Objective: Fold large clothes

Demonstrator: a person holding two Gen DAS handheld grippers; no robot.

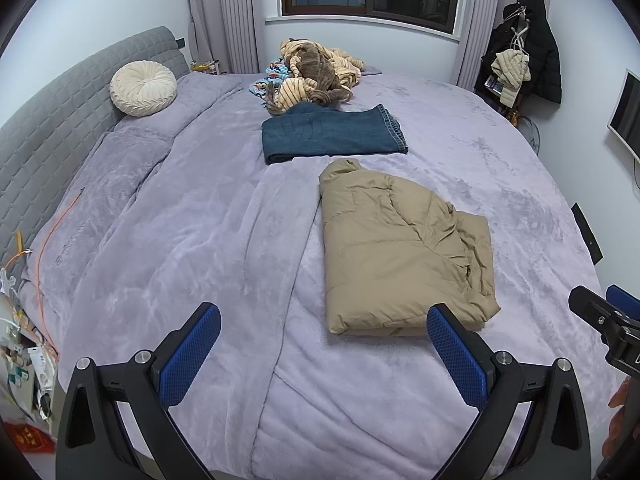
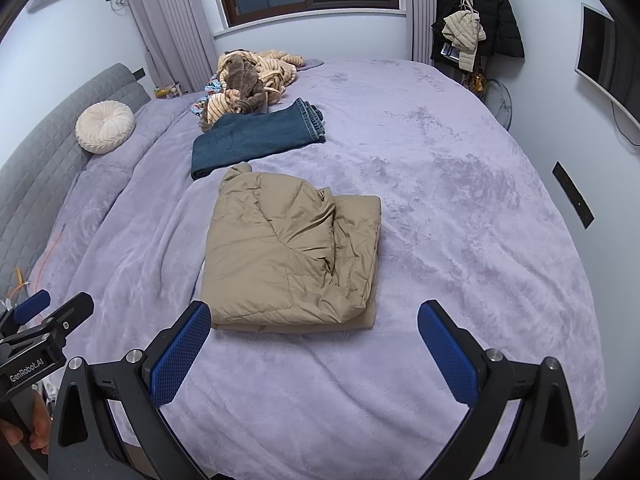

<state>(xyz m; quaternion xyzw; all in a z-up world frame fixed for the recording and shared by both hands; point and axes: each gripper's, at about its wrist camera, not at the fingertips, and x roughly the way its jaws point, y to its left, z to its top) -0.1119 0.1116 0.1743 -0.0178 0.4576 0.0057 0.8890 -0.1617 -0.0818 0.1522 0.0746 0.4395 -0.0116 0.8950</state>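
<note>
While both tools, left tool [image 1: 324, 344] and right tool [image 2: 314, 340], hang spread and empty just short of the folded tan jacket [image 2: 292, 256] on the bed [image 2: 460, 208], squaring its loose right edge looks best.

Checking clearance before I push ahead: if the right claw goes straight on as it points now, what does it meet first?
Most likely the folded tan puffer jacket, lying on the purple bedspread just ahead of the open right claw. Depth is hard to judge; aimed lower, it meets the bedspread first.
</note>
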